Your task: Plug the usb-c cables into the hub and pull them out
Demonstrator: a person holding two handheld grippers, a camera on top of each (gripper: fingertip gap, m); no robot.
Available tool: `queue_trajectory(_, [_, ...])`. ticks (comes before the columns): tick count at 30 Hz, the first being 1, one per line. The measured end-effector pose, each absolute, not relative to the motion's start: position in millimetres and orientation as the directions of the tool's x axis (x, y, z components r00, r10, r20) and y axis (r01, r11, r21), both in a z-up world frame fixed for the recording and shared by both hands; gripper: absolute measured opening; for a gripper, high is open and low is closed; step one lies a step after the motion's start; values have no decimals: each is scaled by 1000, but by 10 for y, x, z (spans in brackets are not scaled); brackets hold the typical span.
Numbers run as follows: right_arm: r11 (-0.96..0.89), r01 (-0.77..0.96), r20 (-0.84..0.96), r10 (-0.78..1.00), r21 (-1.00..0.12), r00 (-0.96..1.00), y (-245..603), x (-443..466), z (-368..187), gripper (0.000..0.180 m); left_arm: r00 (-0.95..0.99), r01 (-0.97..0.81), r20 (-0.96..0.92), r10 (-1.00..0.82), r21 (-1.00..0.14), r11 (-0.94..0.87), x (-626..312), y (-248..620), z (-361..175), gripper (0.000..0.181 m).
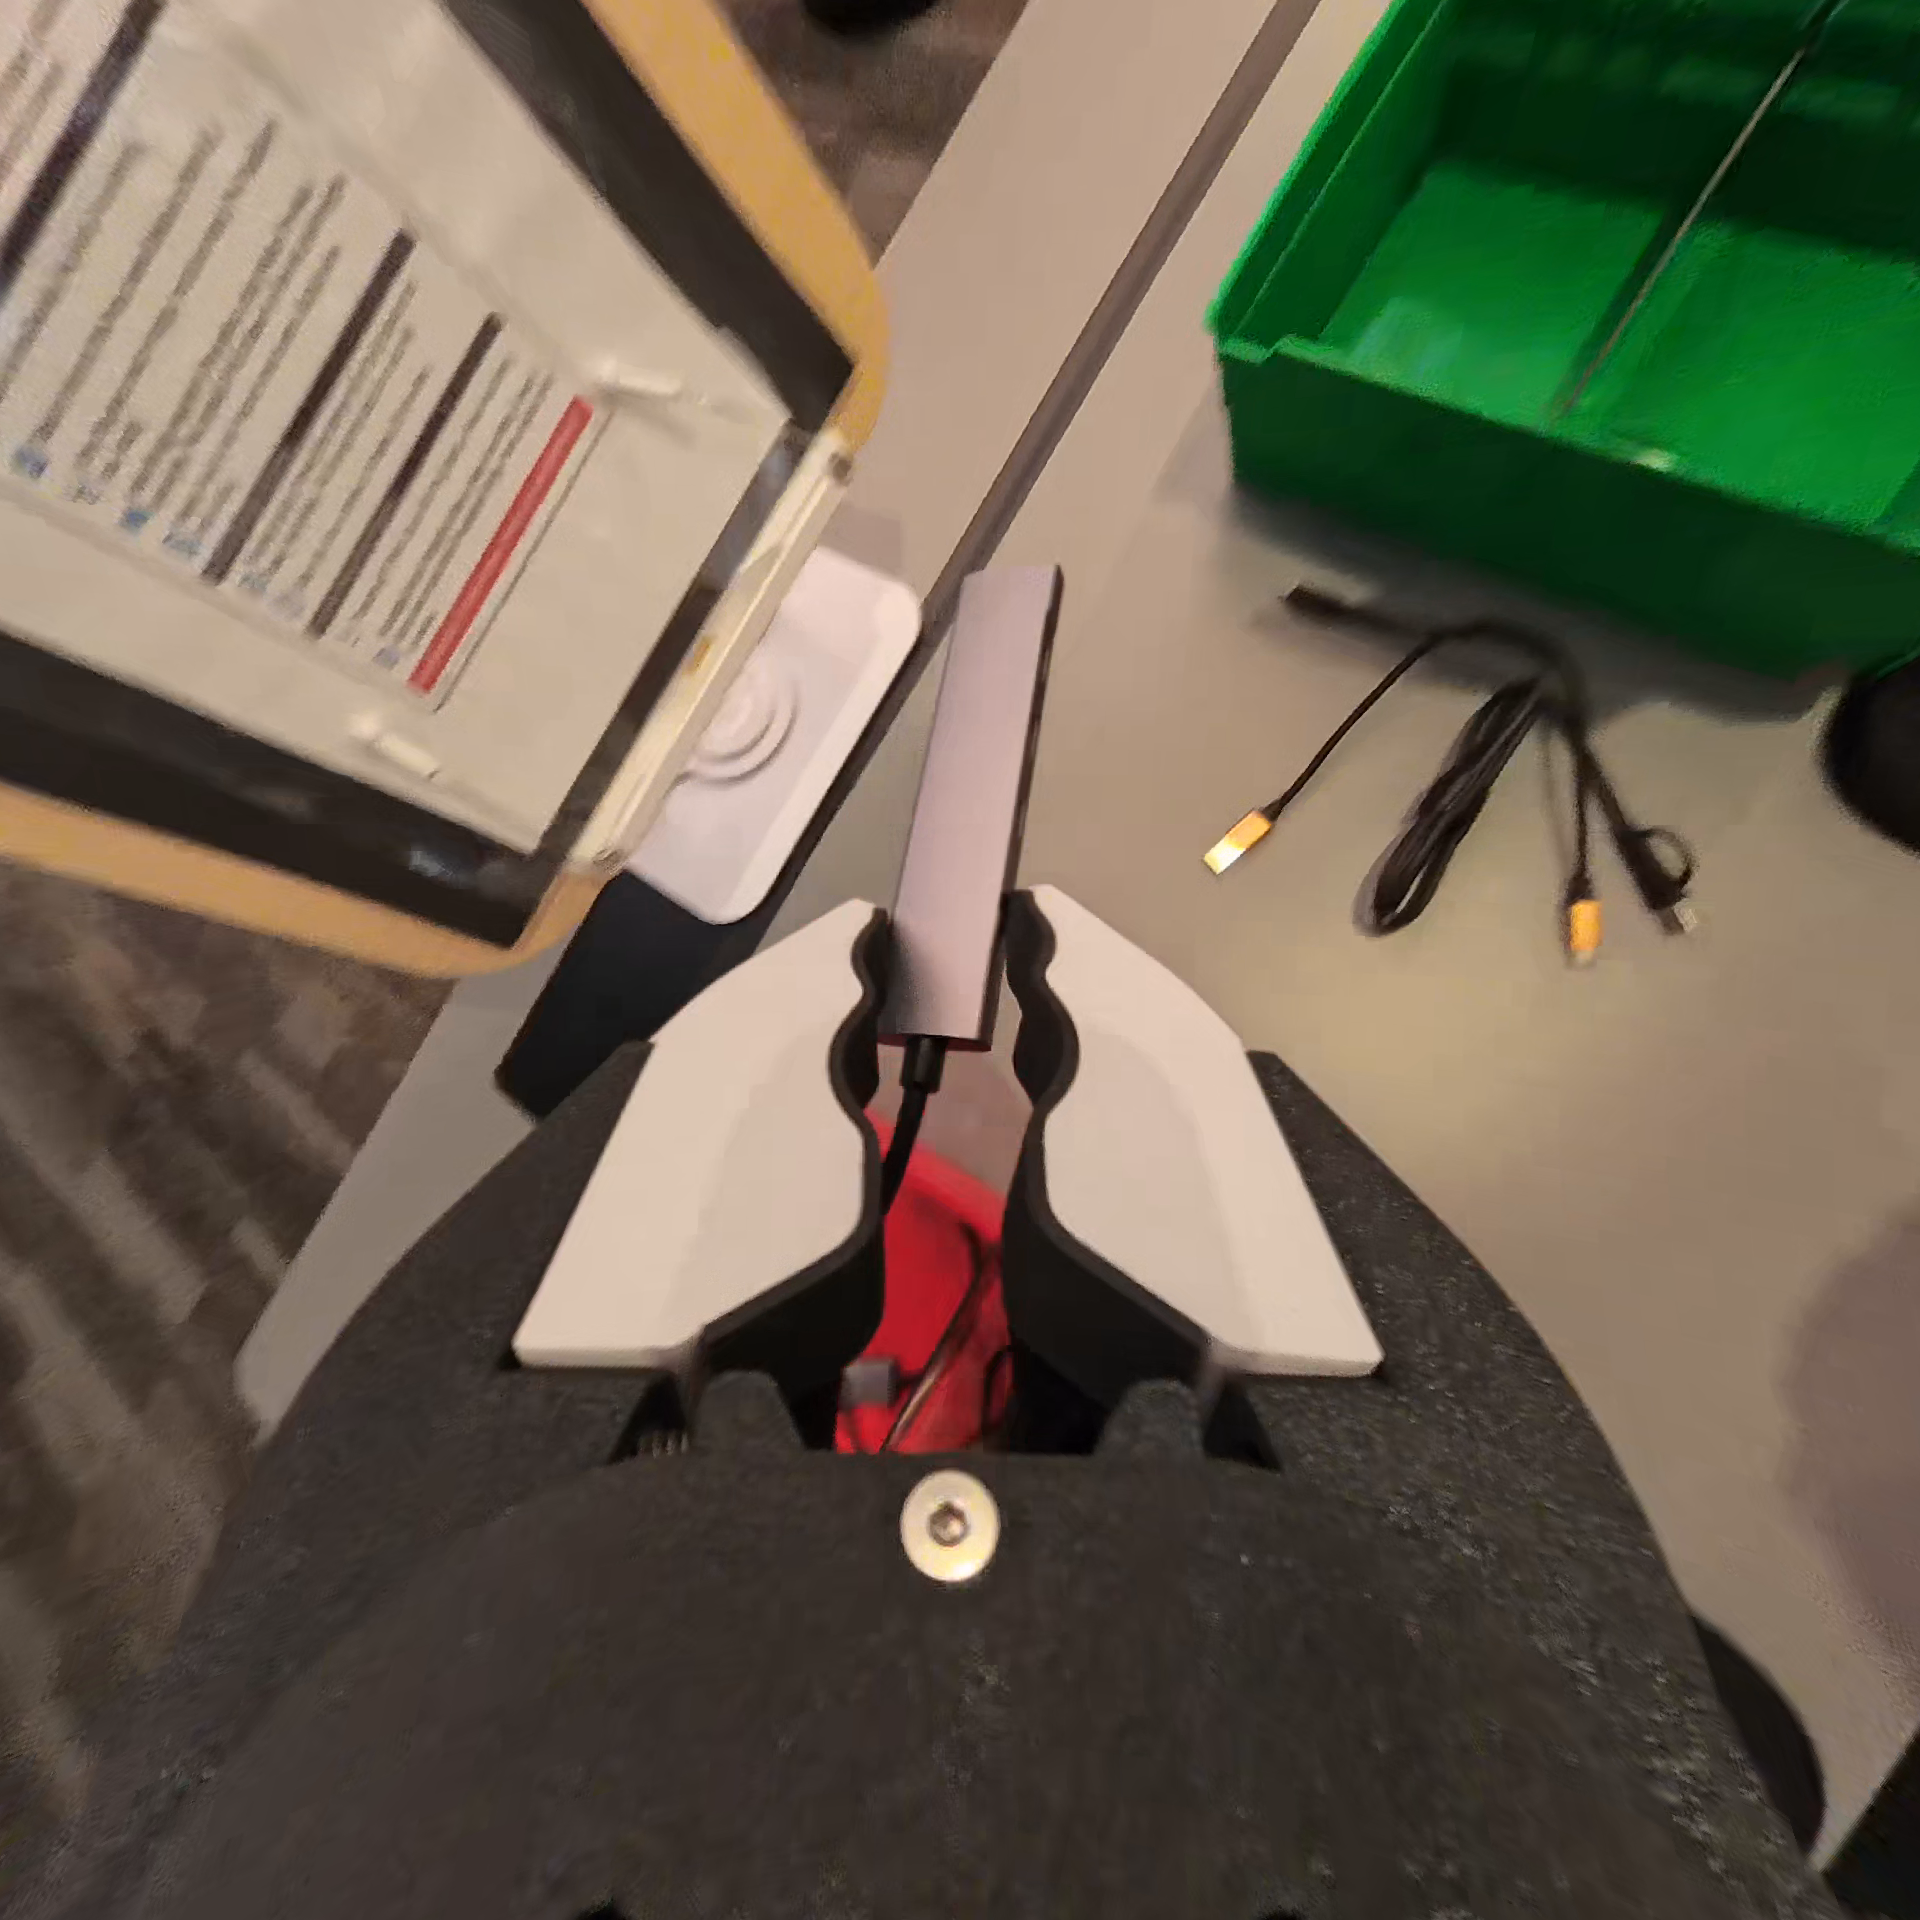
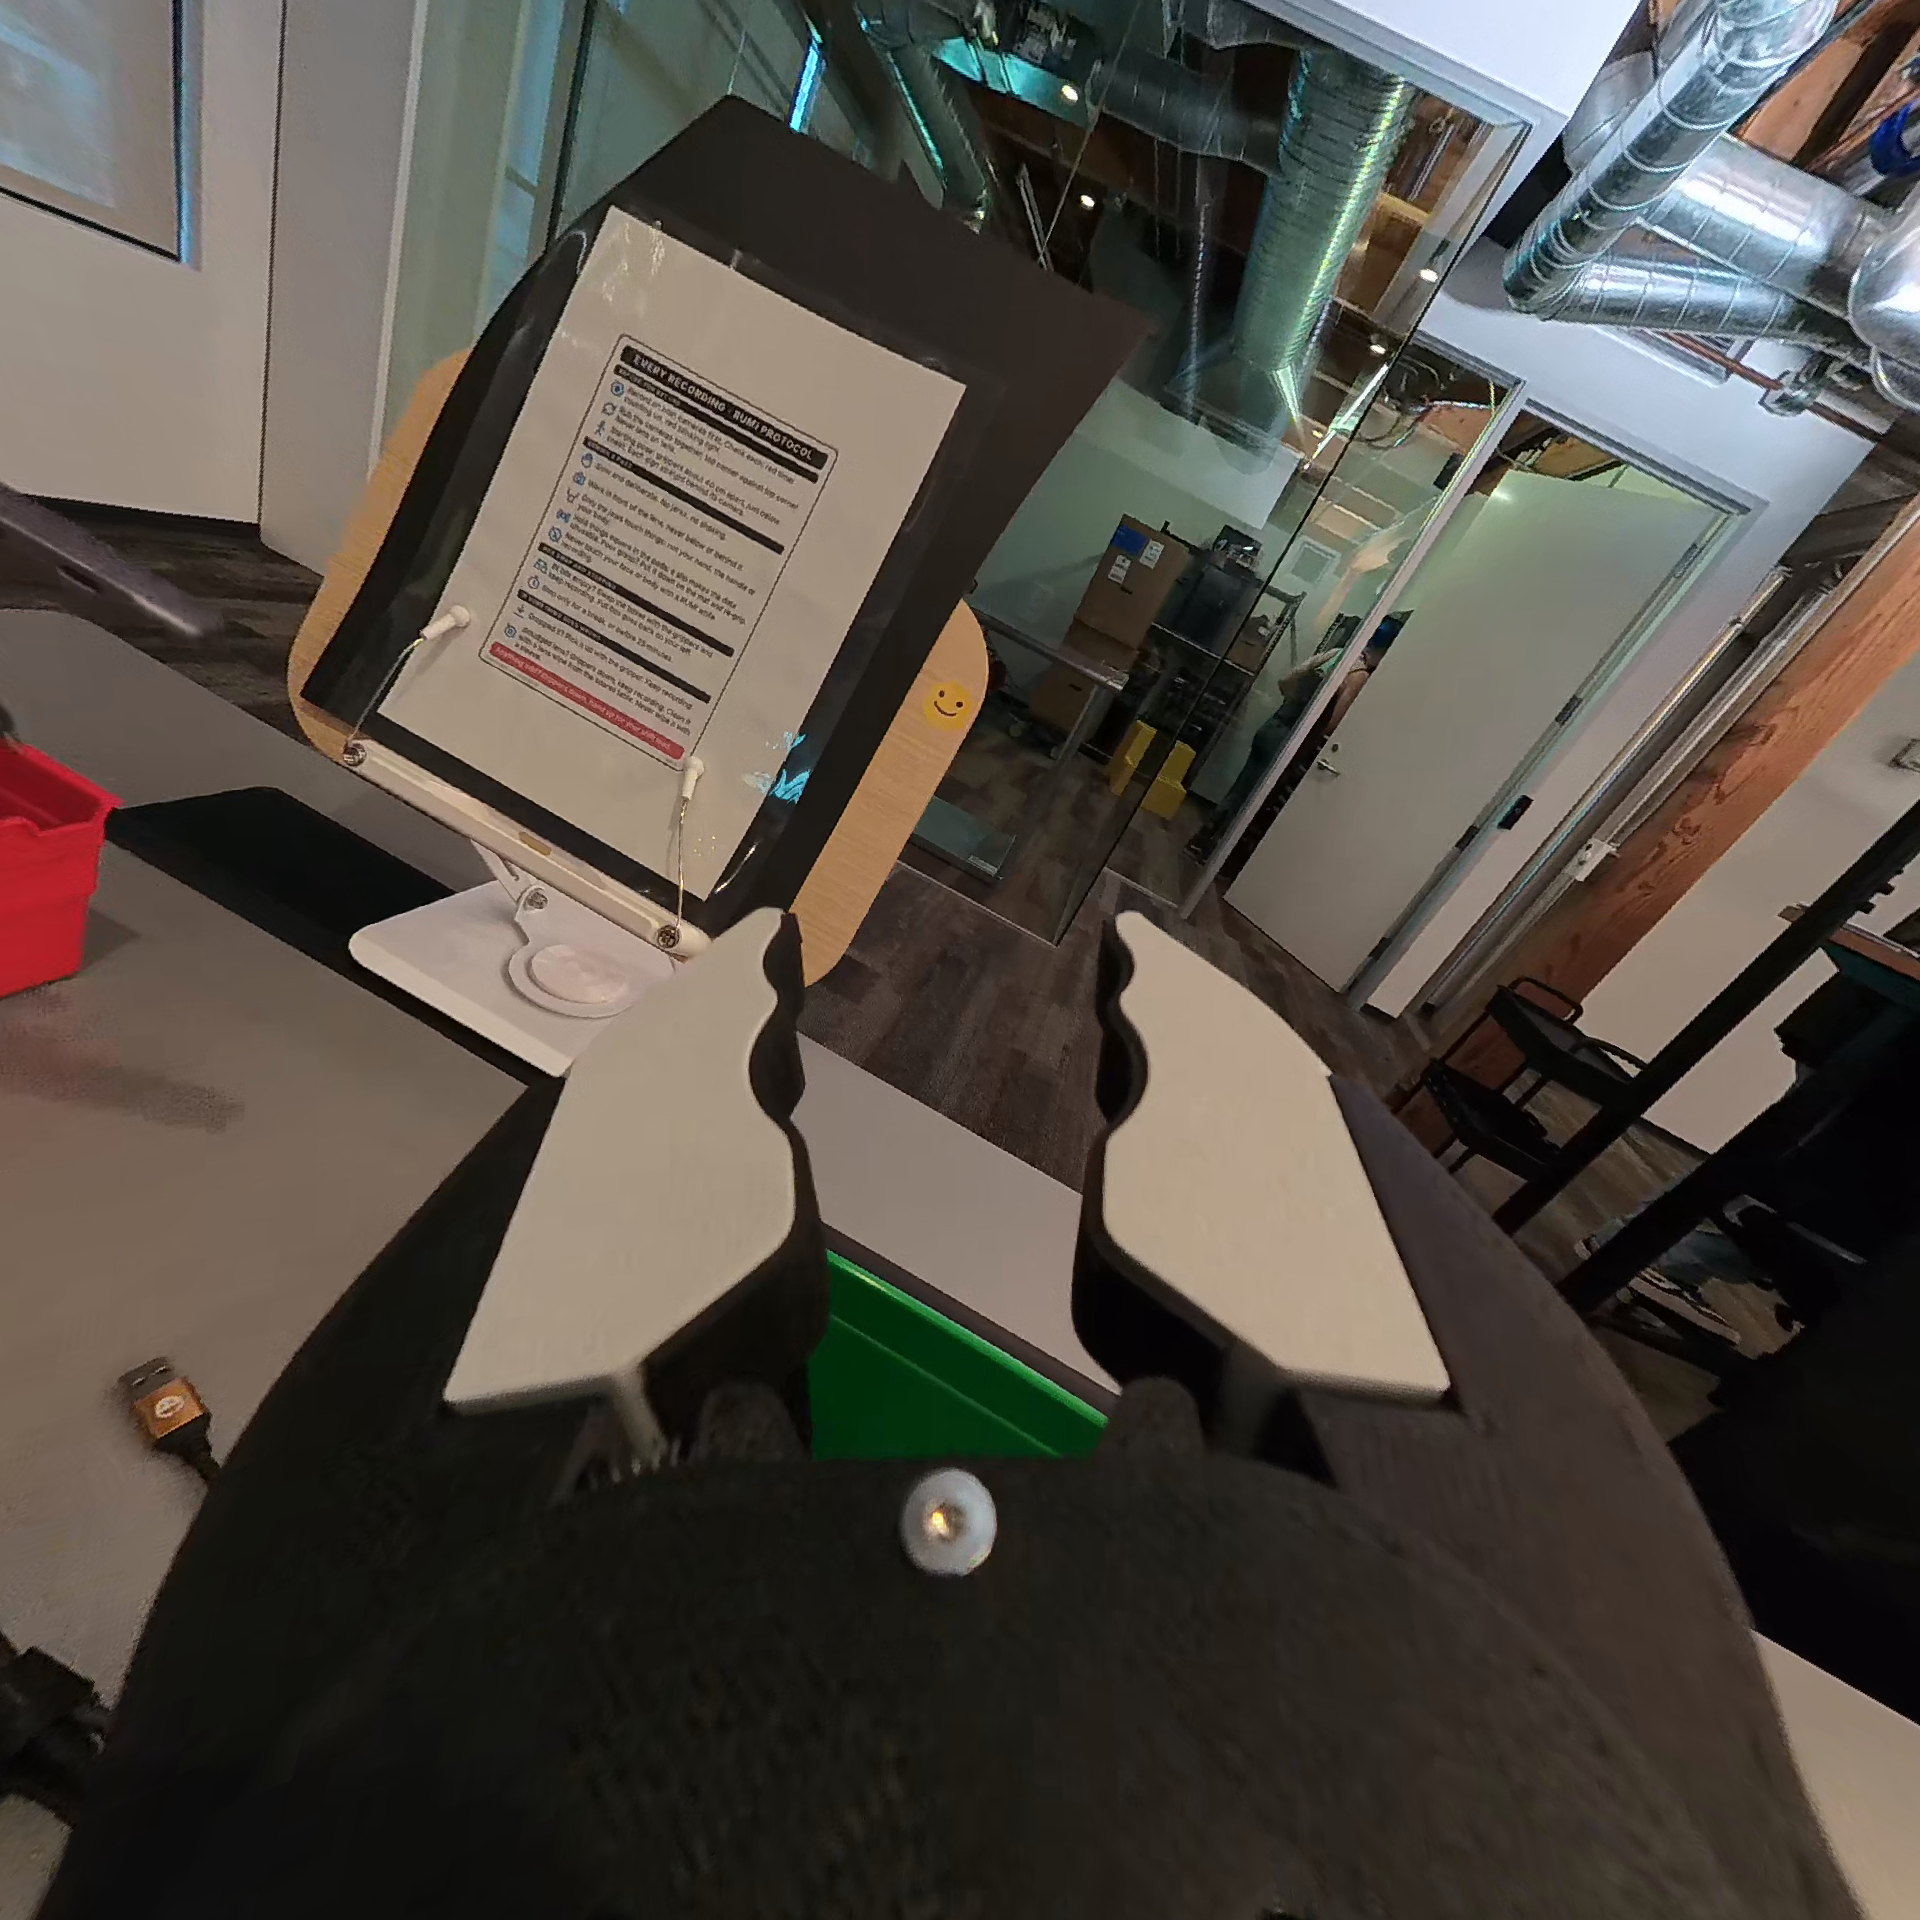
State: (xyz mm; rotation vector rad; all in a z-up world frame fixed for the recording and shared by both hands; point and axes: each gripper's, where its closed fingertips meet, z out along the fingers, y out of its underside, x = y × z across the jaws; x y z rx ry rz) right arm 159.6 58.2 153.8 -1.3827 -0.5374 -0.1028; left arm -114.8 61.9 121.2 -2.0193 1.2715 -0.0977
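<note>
You've got the left claw (image 1: 943, 940) pinching the hub (image 1: 971, 790) off the desk (image 1: 1351, 1195) so ports face out, right claw (image 2: 951, 997) spread w/ nothing, free for the cables (image 1: 1475, 790).

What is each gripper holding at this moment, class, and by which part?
The left gripper holds the grey hub by its near end, where its own cable leaves. The right gripper holds nothing; its fingers are apart.

green bin (image 1: 1621, 343) on table | red bin (image 2: 42, 862) | printed sheet on stand (image 2: 665, 561) w/ white base
</note>
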Motion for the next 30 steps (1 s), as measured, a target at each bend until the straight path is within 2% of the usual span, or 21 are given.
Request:
queue_trajectory(6, [225, 355, 405, 237, -907, 883, 479, 1671, 1610, 55, 550, -704, -238, -801, -648, -290, -618, 539, 440, 21])
queue_trajectory(14, [221, 262, 318, 276, -939, 907, 424, 1849, 1637, 55, 661, -672, -125, -740, -538, -509, -725, 43, -796, 21])
queue_trajectory(16, [210, 252, 306, 290, -945, 907, 417, 1865, 1622, 55, 709, -615, -65, -702, -545, -570, -738, -98, -951, 21])
queue_trajectory(22, [219, 245, 305, 303, -944, 903, 355, 1878, 1636, 55, 827, -498, -55, -559, -532, -685, -964, -208, -1326, 21])
queue_trajectory(30, [194, 200, 257, 334, -960, 907, 351, 1985, 1580, 55, 841, -390, 106, -531, -562, -729, -913, -276, -1481, 19])
